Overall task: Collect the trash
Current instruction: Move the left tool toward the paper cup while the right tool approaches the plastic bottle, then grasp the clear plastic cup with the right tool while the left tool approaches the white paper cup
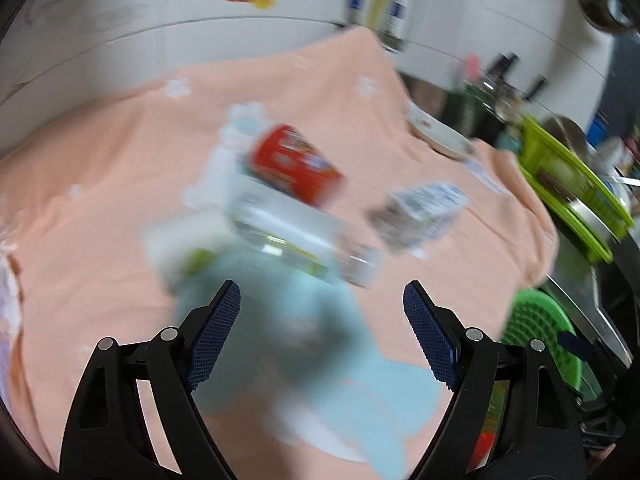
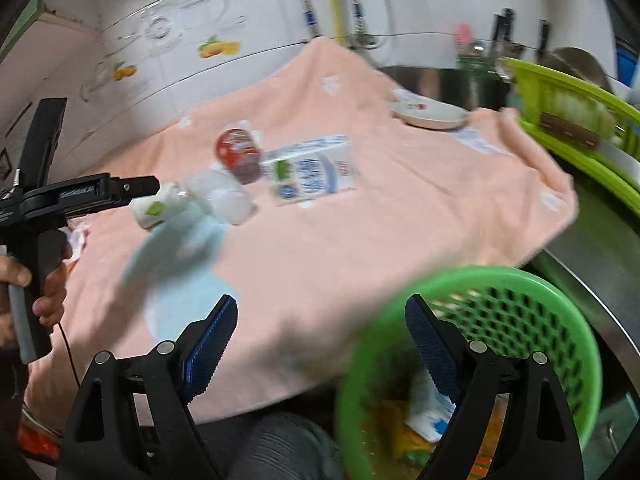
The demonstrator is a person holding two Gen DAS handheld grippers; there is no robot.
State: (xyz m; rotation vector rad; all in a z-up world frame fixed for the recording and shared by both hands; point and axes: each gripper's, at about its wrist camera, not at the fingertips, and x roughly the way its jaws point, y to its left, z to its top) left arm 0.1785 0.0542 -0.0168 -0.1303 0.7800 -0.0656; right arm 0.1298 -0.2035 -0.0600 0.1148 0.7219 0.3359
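One peach cloth (image 2: 360, 232) covers the counter, printed with pale blue and white patches, and the trash lies on it in a loose cluster. To its right stands one green dish rack (image 2: 572, 112) holding dishes, blurred. One round green basket (image 2: 532, 280) with a perforated wall sits at the near right edge of the cloth; inside it are a white and blue wrapper and some yellow scraps, too blurred to name further. One white plate (image 2: 430, 114) rests at the far right of the cloth. On the cloth I count one white and blue milk carton (image 2: 310, 170) lying on its side, one red can (image 2: 236, 154) just left of it, also on its side, and a clear plastic bottle (image 1: 288, 236) near the can, with small white containers beside it that are too blurred to count. The left gripper (image 1: 320, 300) hovers wide open above the bottle, holding nothing. The right gripper (image 2: 322, 316) is wide open and empty, over the near cloth edge beside the basket.
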